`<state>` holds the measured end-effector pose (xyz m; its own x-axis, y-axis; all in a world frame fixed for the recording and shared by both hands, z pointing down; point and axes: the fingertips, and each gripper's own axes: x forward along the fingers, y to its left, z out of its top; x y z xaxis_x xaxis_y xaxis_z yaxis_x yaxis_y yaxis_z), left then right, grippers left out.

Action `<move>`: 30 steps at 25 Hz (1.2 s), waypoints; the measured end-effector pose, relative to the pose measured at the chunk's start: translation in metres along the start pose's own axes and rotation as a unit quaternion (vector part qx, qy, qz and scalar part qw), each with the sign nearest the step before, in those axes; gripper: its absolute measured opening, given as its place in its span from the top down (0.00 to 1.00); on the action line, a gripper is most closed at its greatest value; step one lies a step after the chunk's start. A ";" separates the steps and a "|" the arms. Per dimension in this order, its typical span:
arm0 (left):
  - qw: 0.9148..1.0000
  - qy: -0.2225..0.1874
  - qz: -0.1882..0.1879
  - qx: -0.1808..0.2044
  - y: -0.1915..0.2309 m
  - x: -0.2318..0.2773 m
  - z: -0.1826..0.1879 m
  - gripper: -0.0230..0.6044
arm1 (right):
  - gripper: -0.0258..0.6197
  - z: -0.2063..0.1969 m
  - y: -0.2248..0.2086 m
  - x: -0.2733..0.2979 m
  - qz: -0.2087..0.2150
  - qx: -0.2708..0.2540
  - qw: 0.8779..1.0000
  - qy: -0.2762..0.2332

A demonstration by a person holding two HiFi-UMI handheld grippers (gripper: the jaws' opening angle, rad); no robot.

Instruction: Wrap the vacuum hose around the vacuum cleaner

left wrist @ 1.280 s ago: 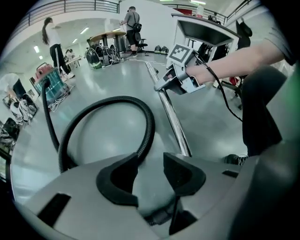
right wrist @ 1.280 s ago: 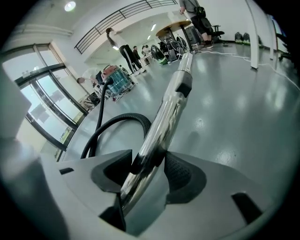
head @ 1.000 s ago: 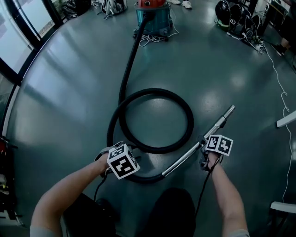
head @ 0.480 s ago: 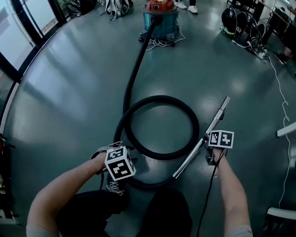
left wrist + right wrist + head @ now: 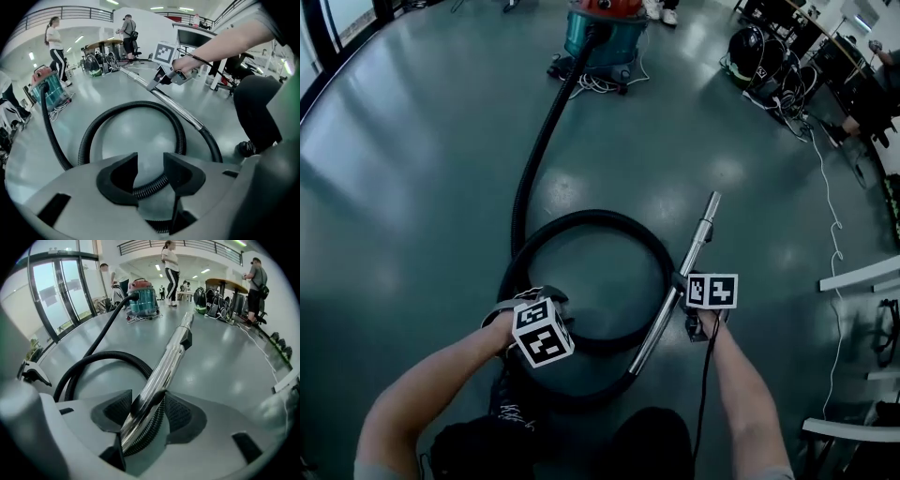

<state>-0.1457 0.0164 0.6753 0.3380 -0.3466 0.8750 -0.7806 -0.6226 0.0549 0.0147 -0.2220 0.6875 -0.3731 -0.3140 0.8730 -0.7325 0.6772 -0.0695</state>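
Gripping the black ribbed vacuum hose (image 5: 136, 104), left gripper (image 5: 150, 171) fingers (image 5: 117, 176) were clamped on it; right gripper (image 5: 149, 411) fingers (image 5: 180, 416) were clamped on the chrome metal wand (image 5: 171, 352). Hose lay looped on grey floor (image 5: 412, 187), running to the distant teal vacuum cleaner (image 5: 605, 37).

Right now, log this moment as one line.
left gripper: shut on hose | right gripper: shut on metal wand | hose: one loop, not yet around vacuum cleaner
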 end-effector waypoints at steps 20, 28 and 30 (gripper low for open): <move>0.993 0.020 0.116 -0.008 0.185 0.080 -0.011 0.68 | 0.63 0.056 0.037 0.107 0.016 -0.195 0.980 -0.025; 0.990 0.028 0.138 0.006 0.195 0.077 -0.009 0.68 | 0.61 0.034 0.039 0.053 0.052 -0.112 0.990 -0.068; 0.987 0.029 0.158 0.022 0.206 0.073 -0.002 0.68 | 0.61 0.004 0.043 0.045 0.077 -0.080 0.993 -0.034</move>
<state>-0.2830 -0.1358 0.7516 0.0491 -0.4881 0.8714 -0.8186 -0.5196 -0.2449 -0.0360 -0.2098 0.7221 -0.5159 -0.2391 0.8226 -0.5654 0.8164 -0.1173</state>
